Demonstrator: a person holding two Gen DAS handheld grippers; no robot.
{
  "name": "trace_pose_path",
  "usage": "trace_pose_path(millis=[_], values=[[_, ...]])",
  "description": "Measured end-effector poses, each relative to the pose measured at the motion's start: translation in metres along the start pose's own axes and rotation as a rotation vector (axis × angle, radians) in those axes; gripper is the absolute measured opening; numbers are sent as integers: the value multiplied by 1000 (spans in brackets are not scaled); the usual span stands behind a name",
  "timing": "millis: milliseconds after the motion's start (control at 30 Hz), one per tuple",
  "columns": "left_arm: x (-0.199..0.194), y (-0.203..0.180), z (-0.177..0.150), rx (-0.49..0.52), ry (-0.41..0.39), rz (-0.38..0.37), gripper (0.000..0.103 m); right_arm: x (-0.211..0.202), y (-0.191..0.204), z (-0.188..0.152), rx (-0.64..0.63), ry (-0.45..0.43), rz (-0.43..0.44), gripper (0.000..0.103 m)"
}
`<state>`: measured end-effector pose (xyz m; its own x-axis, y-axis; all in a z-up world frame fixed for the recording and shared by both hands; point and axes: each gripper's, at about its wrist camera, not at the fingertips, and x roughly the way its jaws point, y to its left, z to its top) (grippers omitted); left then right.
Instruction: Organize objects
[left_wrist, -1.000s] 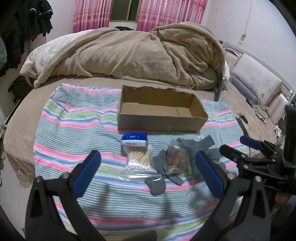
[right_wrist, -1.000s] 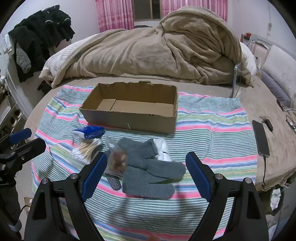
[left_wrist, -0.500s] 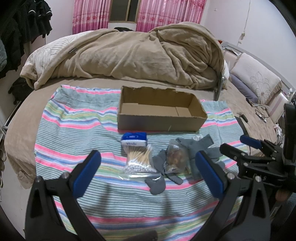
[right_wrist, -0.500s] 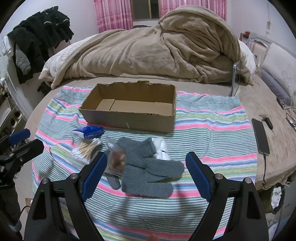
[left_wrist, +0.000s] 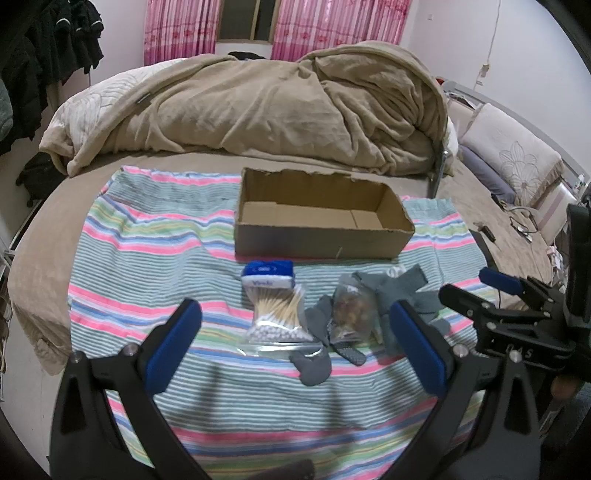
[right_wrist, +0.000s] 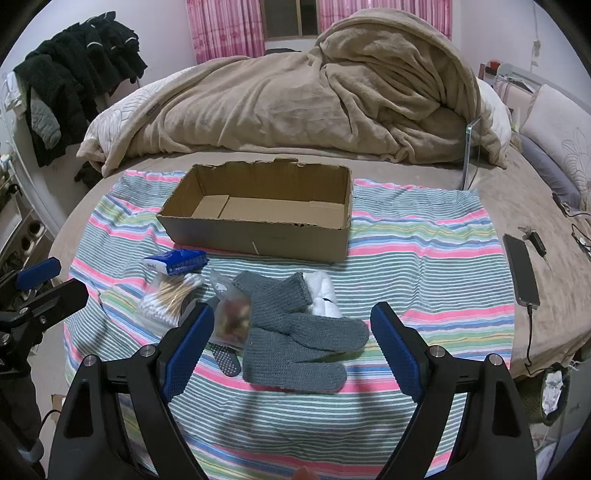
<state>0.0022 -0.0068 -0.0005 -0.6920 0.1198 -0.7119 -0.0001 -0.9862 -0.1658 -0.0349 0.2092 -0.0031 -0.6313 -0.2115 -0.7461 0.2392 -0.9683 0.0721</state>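
So nothing's in the cardboard box (right_wrist: 258, 210) yet — it sits empty at the far side of the striped cloth (left_wrist: 147, 251) on the bed, and all the loose stuff is bunched in a little pile just in front of it. Both tools are spread wide and holding nothing: the left tool (left_wrist: 295, 343) hangs over the near edge of the pile, the right tool (right_wrist: 291, 347) likewise from its side.

My read is that the step in hand is picking the first item. From the right, the grey knit gloves (right_wrist: 295, 332) are the obvious grab: they lie on top, right between the right tool's fingers. I'd come straight down on the thick part where the two overlap so both come up together, and pinch well into the knit, since it's floppy and will sag.

On the left, the bag of cotton swabs (left_wrist: 275, 317) is dead ahead, with the blue tissue pack (left_wrist: 267, 273) touching its far end. The plastic looks slippery, so clamp across the swab bundle itself, not the loose flap.

Watch the small clear bag of brownish bits (right_wrist: 232, 317) — it's wedged against the gloves and partly lying on a grey non-slip sock (left_wrist: 314, 365), so it could get dragged along. There's something white (right_wrist: 325, 291) tucked under the gloves too; can't tell what.
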Motion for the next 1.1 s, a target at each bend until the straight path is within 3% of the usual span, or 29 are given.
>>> trace_pose_path(millis=[1100], values=[[4, 7, -1, -9, 11, 14, 102, 1, 1, -1, 3, 2, 0, 89]])
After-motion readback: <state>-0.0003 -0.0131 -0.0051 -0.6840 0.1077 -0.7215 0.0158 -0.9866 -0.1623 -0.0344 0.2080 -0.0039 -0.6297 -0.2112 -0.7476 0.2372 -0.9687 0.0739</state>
